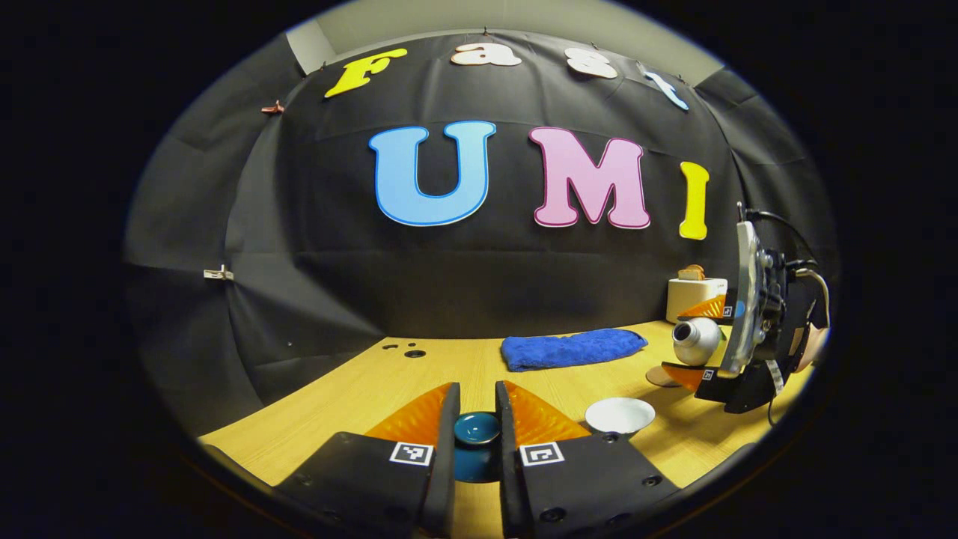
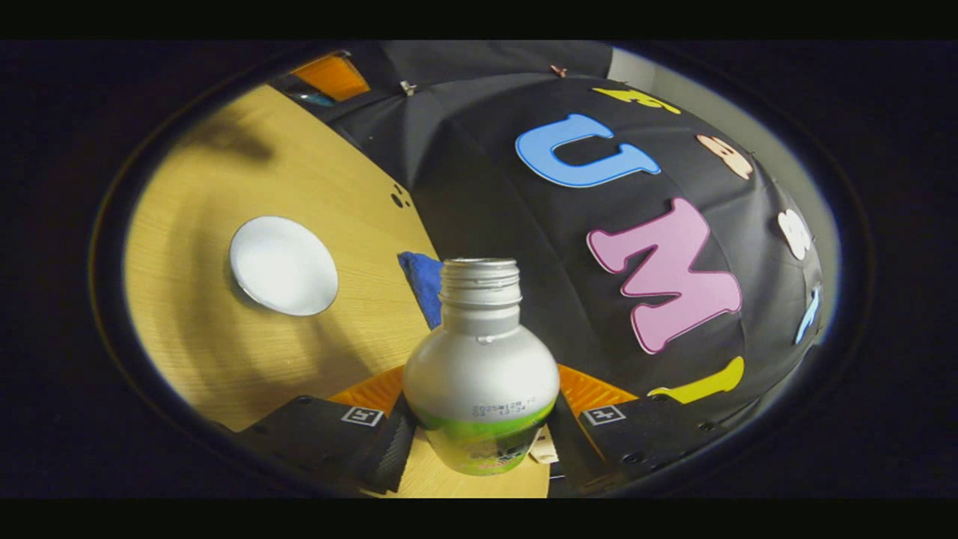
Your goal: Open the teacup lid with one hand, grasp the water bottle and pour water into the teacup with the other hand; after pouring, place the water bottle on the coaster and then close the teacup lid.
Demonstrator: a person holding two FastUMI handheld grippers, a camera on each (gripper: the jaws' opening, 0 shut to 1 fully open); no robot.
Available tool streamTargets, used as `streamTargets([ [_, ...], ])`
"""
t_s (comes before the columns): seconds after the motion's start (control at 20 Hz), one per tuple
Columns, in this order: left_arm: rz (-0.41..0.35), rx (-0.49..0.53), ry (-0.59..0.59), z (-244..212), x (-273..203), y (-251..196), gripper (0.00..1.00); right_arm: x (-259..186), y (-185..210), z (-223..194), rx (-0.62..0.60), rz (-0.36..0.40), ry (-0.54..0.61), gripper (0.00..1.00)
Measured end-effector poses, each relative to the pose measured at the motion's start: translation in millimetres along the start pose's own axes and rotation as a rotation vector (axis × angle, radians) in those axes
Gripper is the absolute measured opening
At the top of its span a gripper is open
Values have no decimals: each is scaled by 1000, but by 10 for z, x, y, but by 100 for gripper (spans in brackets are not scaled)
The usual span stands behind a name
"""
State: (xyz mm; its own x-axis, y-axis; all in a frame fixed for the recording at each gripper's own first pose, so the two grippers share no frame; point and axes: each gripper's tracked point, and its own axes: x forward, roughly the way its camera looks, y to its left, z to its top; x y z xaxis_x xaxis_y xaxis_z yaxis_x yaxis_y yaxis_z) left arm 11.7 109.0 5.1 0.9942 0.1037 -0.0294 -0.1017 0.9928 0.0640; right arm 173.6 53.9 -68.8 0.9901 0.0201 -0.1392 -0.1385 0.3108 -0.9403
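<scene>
Wooden counter (image 1: 337, 404) is filling the lower frame under black cloth. Left hand-held gripper (image 1: 477, 430) is pinching the teal teacup lid (image 1: 477, 428) at bottom centre. Right hand-held gripper (image 2: 479, 423) is gripping the tilted water bottle (image 2: 480, 374); white teacup (image 2: 283, 265) is lying centre-left.

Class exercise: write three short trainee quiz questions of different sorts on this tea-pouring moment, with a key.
1. True or false: the right gripper holds the water bottle tilted.
2. What sits between the left gripper's fingers? A) blue towel B) teacup lid C) coaster
3. Fill in: the open teacup looks ___ inside.

Key: 1 true; 2 B, the dark blue teacup lid; 3 white.
</scene>
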Motion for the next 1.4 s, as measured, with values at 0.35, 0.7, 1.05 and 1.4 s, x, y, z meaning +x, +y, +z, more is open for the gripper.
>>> streamTargets([
  [0.35, -5, -18, 18, -89, 36, 26, 28, 92, 42, 138, -202, -14, -54, 80],
  [0.7, -7, -35, 18, -105, 45, 98, 28, 236, 171, 123, -340, 5, -72, 80],
  [1.05, -22, -47, 23, -132, 79, 87, 29, 308, 264, 80, -468, 6, -96, 80],
  [1.4, -26, -55, 28, -169, 61, 91, 29, 313, 270, 155, -566, -14, -136, 80],
])
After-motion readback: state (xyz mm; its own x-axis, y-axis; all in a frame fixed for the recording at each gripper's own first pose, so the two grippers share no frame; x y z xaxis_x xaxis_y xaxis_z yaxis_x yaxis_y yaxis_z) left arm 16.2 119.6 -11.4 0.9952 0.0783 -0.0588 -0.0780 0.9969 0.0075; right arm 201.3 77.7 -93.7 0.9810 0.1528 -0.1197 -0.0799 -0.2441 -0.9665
